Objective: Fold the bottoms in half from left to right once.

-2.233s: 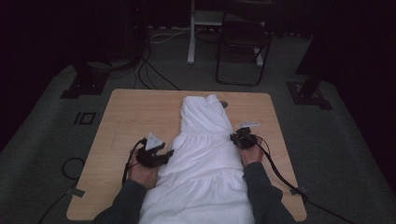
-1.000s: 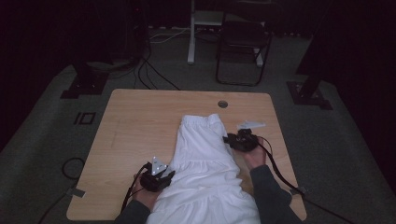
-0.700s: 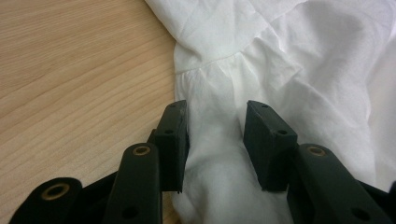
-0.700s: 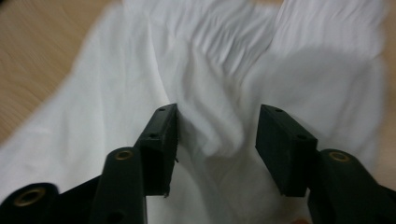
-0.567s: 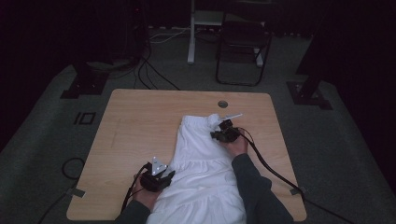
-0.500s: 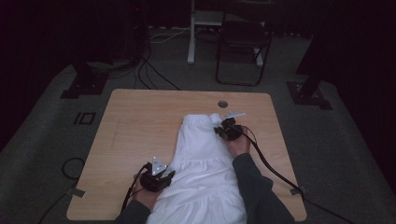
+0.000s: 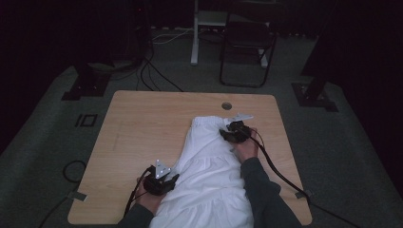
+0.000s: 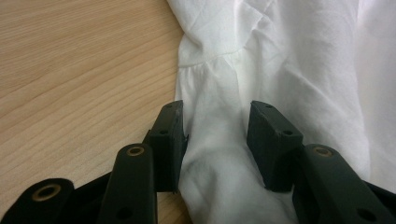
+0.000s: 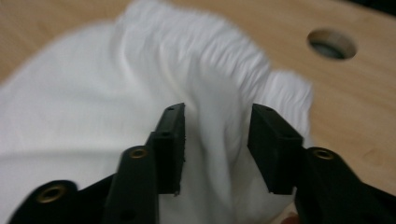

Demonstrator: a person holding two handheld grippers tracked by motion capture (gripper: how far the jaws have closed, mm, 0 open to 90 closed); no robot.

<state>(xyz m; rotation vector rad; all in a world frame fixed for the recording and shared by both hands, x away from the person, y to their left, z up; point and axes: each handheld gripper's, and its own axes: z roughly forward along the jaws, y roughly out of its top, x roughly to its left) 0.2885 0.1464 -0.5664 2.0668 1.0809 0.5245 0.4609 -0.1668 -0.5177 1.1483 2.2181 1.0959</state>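
A white garment [image 7: 209, 161] lies lengthwise on the wooden table [image 7: 142, 123], with its gathered far end [image 9: 196, 56] near the table's hole. At the garment's near left edge, my left gripper [image 7: 172, 178] has a raised fold of the cloth [image 8: 215, 154] filling the gap between its pads. Those jaws have just been opening slightly, and the fold is still between them. At the far right corner of the garment, my right gripper [image 7: 225, 135] stands open. Its jaws have just been opening, with a loose ridge of cloth [image 9: 219, 116] between them.
A round cable hole [image 7: 226, 105] sits in the table just beyond the garment. Bare wood stretches along the left half and far edge. A folding chair [image 7: 247, 42] and floor cables [image 7: 157, 76] lie beyond the table. The right gripper's cable [image 7: 280, 175] trails off the near right edge.
My right gripper has moved from the garment's right edge to its far end, and the far end is bunched there. The left gripper has stayed at the near left edge.
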